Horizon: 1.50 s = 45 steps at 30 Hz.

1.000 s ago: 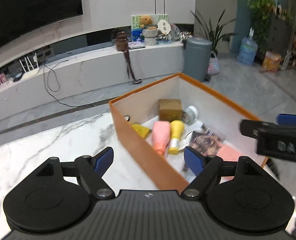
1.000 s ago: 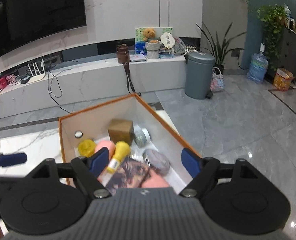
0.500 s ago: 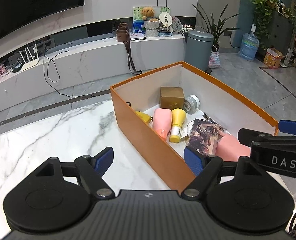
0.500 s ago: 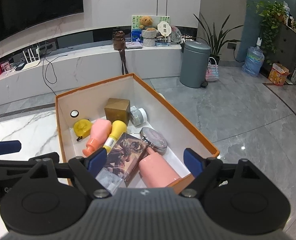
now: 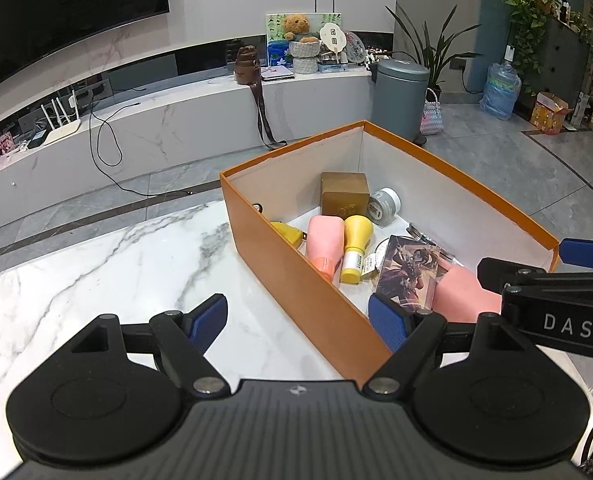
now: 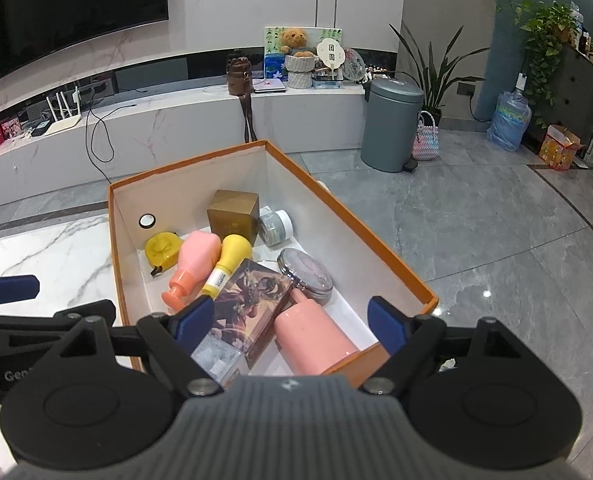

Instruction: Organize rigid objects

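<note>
Pulled back w/ more of orange cardboard box (image 6: 380, 250) in view, both grippers, left gripper (image 5: 298, 316) and right gripper (image 6: 290, 320), spread, empty, poised over it; items e.g. pink plastic bottle (image 6: 194, 264) inside, prob. sorted.

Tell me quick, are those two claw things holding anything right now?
Left gripper: open, holding nothing, straddling the orange box wall.
Right gripper: open, holding nothing, above the pink bottle in the box.
</note>
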Tool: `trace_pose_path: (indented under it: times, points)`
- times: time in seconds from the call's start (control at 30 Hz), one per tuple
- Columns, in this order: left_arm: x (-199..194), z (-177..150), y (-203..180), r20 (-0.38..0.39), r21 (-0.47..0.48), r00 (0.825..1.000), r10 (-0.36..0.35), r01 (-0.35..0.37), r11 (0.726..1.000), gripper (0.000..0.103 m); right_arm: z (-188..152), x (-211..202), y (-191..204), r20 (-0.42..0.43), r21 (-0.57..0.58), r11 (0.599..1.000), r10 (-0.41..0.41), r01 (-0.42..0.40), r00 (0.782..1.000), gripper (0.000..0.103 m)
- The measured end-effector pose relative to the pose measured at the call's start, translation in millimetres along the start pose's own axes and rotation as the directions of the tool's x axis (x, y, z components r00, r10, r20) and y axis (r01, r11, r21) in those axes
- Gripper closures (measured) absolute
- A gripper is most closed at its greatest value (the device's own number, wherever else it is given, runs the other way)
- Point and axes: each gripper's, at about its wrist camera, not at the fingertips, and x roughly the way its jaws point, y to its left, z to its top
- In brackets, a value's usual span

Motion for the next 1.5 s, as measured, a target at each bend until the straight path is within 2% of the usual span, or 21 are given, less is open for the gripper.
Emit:
trace_pose_path:
  times: [1.0, 1.5]
  points:
    - [-2.2, 2.4, 1.3, 0.003, -0.002, 1.000, -0.003, 0.003, 1.000, 0.009, 0.8, 1.4, -1.7, 0.005, 0.000, 1.000, 0.002, -0.002, 1.000, 0.020]
    - [1.1, 3.1, -2.1, -0.005, -0.014, 1.000, -0.027, 0.027, 1.000, 0.009, 1.6, 0.0, -4.0, 0.009, 0.004, 1.000, -0.001, 0.001, 1.000, 0.020]
